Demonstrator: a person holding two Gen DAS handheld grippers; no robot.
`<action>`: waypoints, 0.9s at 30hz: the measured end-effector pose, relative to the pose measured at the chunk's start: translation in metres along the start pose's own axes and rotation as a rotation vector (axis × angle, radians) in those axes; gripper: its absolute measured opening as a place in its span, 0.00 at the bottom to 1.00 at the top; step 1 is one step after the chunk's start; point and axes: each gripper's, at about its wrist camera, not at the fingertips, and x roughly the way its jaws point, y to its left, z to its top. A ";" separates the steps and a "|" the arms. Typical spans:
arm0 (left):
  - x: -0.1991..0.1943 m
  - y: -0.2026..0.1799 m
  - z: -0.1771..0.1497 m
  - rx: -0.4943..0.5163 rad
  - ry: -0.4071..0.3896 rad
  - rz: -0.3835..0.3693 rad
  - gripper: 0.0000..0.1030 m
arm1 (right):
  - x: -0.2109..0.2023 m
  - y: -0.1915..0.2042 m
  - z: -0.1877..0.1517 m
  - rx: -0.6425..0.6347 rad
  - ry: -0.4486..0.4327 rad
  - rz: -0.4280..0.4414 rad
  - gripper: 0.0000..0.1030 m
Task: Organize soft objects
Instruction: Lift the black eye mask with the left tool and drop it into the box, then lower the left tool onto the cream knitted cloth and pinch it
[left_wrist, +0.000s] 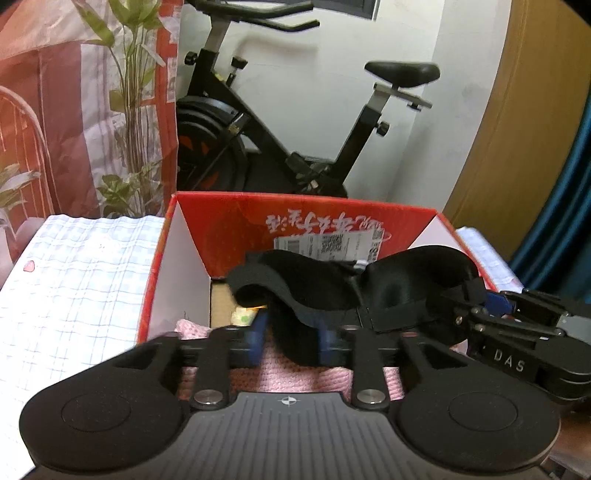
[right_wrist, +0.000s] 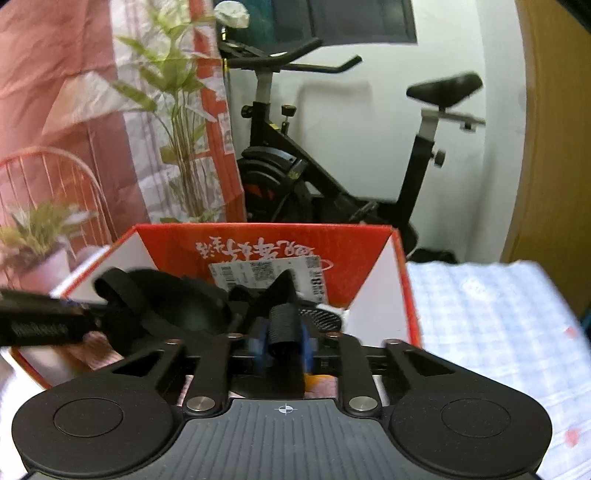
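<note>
Black eye mask (left_wrist: 332, 288) hangs over red box (left_wrist: 295, 218), above pink towel (left_wrist: 295, 376) in it; left gripper (left_wrist: 291, 341) pinches mask's mid edge, right gripper (right_wrist: 282, 341) clamps its strap; bike (left_wrist: 295, 129) behind box

Contoured foam eye mask (left_wrist: 332, 280): black throughout, strap included.
Open cardboard box (left_wrist: 236, 225): red outside, white inner side walls, red back wall with white script and a black-and-white label.
Knitted towel (left_wrist: 295, 376): pale pink.
Checked cloth (left_wrist: 74, 280): white with a light blue grid and small red hearts.
Claw pads (left_wrist: 258, 338): blue.
Exercise bike (left_wrist: 280, 122): black.
</note>
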 end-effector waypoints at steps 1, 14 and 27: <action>-0.005 0.001 0.000 0.002 -0.011 -0.003 0.47 | -0.002 0.000 0.001 -0.007 -0.003 -0.001 0.34; -0.094 0.021 -0.050 0.026 -0.154 -0.078 0.71 | -0.070 0.005 -0.016 -0.113 -0.139 -0.034 0.81; -0.079 0.056 -0.126 -0.062 -0.038 -0.020 0.71 | -0.120 -0.015 -0.094 0.007 -0.068 0.062 0.79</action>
